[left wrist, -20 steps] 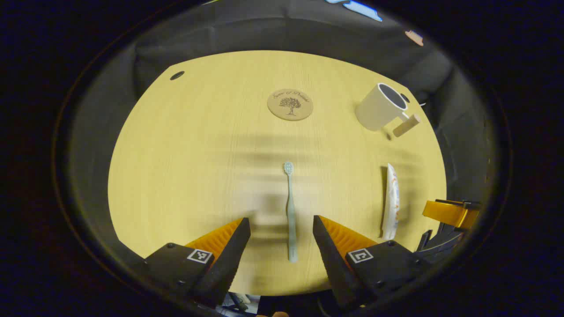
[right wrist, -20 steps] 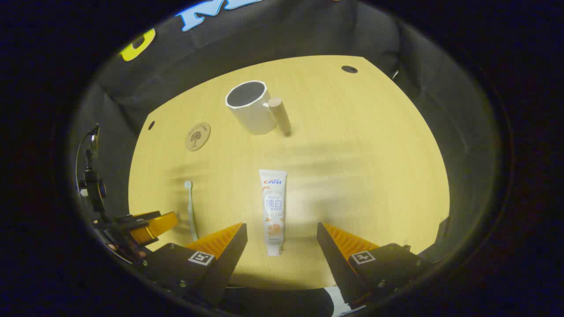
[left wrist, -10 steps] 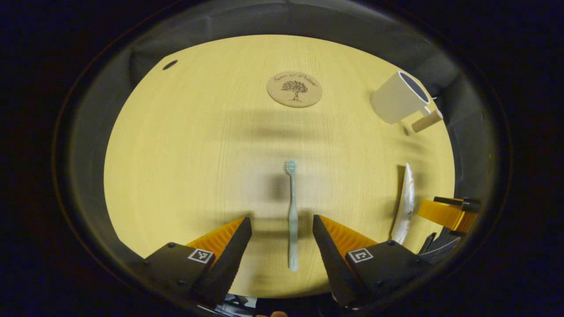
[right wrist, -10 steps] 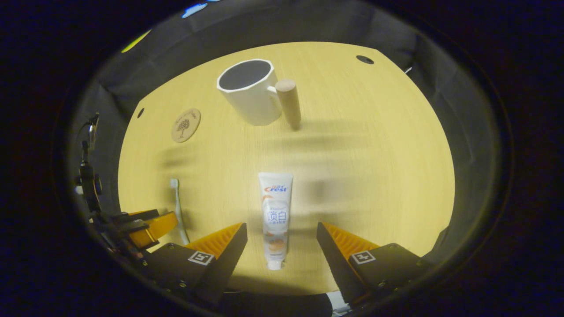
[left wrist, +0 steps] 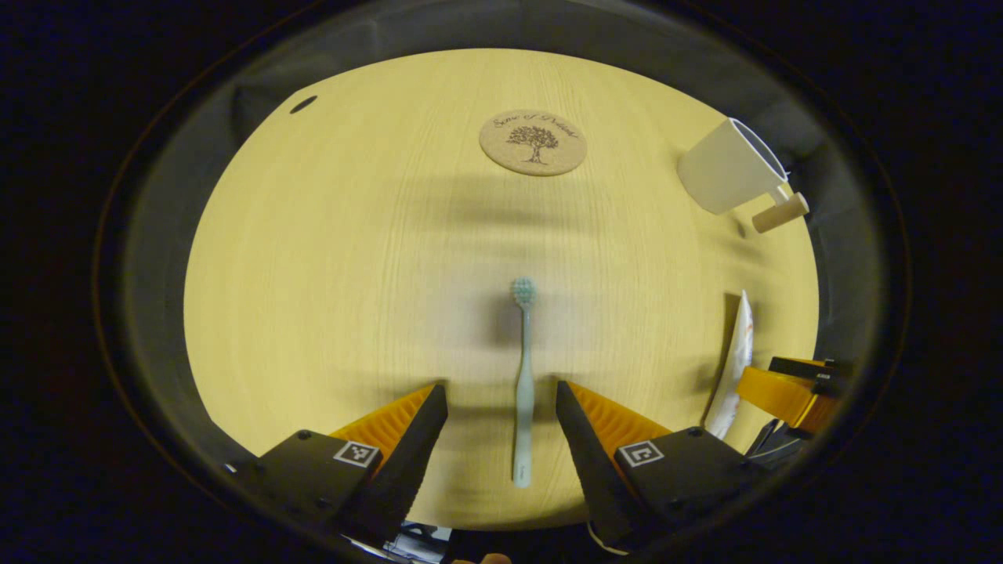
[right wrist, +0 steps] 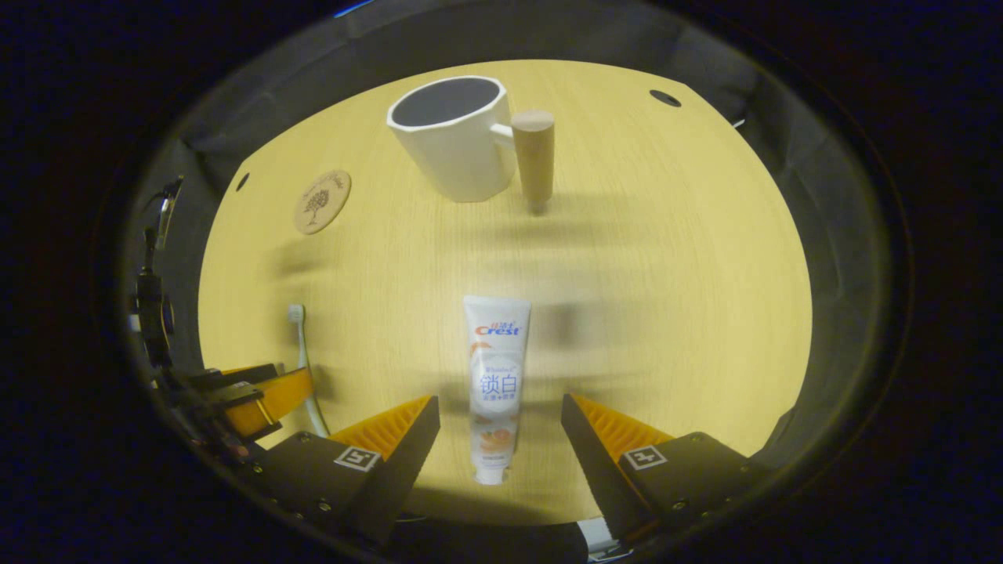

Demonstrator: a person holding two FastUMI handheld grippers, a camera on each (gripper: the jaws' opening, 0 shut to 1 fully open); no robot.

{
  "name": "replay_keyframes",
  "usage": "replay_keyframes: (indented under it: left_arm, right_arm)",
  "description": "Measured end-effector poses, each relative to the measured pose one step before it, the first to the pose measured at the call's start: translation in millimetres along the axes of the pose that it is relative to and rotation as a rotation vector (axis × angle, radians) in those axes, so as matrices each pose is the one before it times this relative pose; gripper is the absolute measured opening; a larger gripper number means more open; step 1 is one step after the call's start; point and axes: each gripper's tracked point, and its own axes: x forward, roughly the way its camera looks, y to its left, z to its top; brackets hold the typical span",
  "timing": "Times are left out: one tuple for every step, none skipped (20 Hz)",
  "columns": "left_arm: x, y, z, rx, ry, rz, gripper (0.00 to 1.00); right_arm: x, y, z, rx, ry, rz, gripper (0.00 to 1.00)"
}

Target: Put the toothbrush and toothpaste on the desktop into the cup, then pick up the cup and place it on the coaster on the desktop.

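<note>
The white faceted cup [right wrist: 454, 141] with a round wooden peg handle stands upright and empty on the pale wood-grain desktop [right wrist: 666, 298], with the round cork coaster [right wrist: 322, 202] printed with a tree lying flat off to its left. Nearer than the cup, the smooth toothpaste [right wrist: 495, 384] tube lies flat between the spread fingers of the right gripper [right wrist: 500, 419], untouched. The slim toothbrush [left wrist: 523, 376] lies bristle-end away between the spread fingers of the left gripper [left wrist: 501, 407].
</note>
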Motion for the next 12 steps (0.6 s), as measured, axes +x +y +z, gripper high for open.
replay_keyframes:
  left_arm:
    - [0.29,-0.13,-0.07,0.00128,-0.00363,0.0011,0.92]
    - [-0.28,0.49,-1.62,-0.0002,0.00727,-0.00137,0.95]
    - [0.87,0.46,-0.46,-0.00149,0.00704,0.00118,0.95]
    - [1.92,1.02,-0.7,-0.00246,0.00176,0.00176,0.95]
    - [0.81,-0.29,-0.5,-0.00326,0.00414,-0.00056,0.95]
    - [-1.08,-0.37,0.26,-0.00115,-0.001,-0.00167,0.95]
    - [-0.61,0.17,1.37,0.00329,-0.00303,0.00414,0.95]
    - [1.26,0.32,-0.24,0.0058,-0.00052,0.00512,0.95]
    - [1.84,-1.03,-0.58,0.00438,0.00737,0.00435,0.95]
    - [3.42,0.78,-2.07,0.00196,0.01072,0.00747,0.95]
    - [3.25,-0.21,-1.27,-0.00028,0.00884,0.00458,0.95]
    - [4.29,0.38,-3.03,-0.0017,0.01255,0.00222,0.95]
  right_arm:
    - [0.1,0.26,1.2,0.00238,-0.00224,-0.00022,0.96]
    - [0.82,-0.1,-0.06,0.0,0.00162,-0.00357,0.96]
    - [1.4,-0.22,0.06,-0.0014,0.0046,-0.00263,0.96]
    - [0.17,0.52,-0.1,-0.0026,0.00177,-0.00029,0.96]
    - [-0.65,0.9,0.4,-0.00303,-0.00051,-0.00056,0.96]
    - [0.95,0.27,-0.37,-0.00427,-0.00225,-0.00203,0.96]
    - [0.57,0.0,0.7,-0.00498,-0.00177,-0.00371,0.96]
    - [1.52,0.51,-1.13,-0.0028,0.00401,-0.00423,0.96]
    - [1.74,0.7,-0.95,-0.0032,0.0095,-0.0021,0.96]
    - [4.71,0.65,-1.05,-0.00765,0.00943,-0.00452,0.96]
    - [3.92,0.07,-0.89,-0.00932,0.01009,-0.00834,0.96]
    - [4.51,1.04,-1.29,-0.00656,0.00867,-0.00465,0.96]
